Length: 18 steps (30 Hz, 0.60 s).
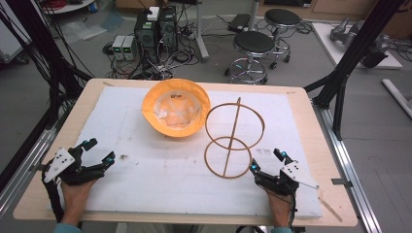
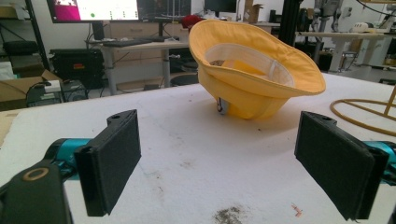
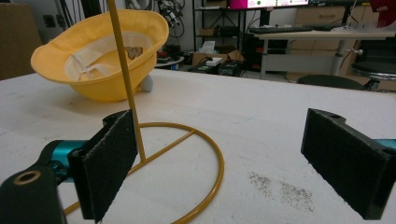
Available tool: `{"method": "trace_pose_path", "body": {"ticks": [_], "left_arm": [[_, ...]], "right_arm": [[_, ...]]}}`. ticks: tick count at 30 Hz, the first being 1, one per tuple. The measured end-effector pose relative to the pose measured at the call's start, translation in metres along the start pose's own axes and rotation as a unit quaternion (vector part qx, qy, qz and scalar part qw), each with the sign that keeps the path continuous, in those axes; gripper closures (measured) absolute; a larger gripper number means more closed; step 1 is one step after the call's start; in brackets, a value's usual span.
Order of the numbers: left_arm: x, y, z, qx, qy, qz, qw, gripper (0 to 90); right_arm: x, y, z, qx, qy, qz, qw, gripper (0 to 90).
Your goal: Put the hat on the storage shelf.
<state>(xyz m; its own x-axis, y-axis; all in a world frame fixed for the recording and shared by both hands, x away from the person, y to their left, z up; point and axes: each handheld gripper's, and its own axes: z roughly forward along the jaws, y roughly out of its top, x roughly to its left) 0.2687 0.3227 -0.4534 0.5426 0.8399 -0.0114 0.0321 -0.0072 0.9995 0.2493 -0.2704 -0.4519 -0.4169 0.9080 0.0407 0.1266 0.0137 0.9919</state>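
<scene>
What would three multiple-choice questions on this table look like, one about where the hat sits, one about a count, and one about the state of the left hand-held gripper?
1. Where does the yellow hat lie relative to the wire stand in the high view?
A. to its left
B. to its right
C. on top of it

2. How many rings does the wire stand have?
A. one
B. two
C. four

3. How are the jaws of the left hand-held gripper?
A. shut on the hat
B. shut on the stand
C. open, nothing between them

Key: 1 A, the hat rests apart, left of the stand. 2 B, a top ring and a base ring join one rod. 3 C, the white pad shows between the black pads.
</scene>
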Motion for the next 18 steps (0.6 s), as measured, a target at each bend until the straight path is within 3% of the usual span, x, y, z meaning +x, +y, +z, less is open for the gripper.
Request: {"method": "trace_pose_path", "body": {"ticks": [7, 11, 18], "left_arm": [[0.001, 0.001, 0.001, 0.002, 0.003, -0.009, 1.0000, 14.8], [0.003, 0.003, 0.003, 0.017, 0.008, -0.016, 0.9997, 14.8], [0.005, 0.020, 0.011, 0.020, 0.010, -0.028, 0.9993, 14.6]], "right_arm": [[0.000, 0.000, 0.001, 0.004, 0.000, -0.005, 1.0000, 9.7], [0.000, 0.000, 0.001, 0.006, 0.000, -0.003, 1.0000, 9.7], [0.000, 0.000, 0.001, 0.006, 0.001, 0.000, 1.0000, 9.7]]}}
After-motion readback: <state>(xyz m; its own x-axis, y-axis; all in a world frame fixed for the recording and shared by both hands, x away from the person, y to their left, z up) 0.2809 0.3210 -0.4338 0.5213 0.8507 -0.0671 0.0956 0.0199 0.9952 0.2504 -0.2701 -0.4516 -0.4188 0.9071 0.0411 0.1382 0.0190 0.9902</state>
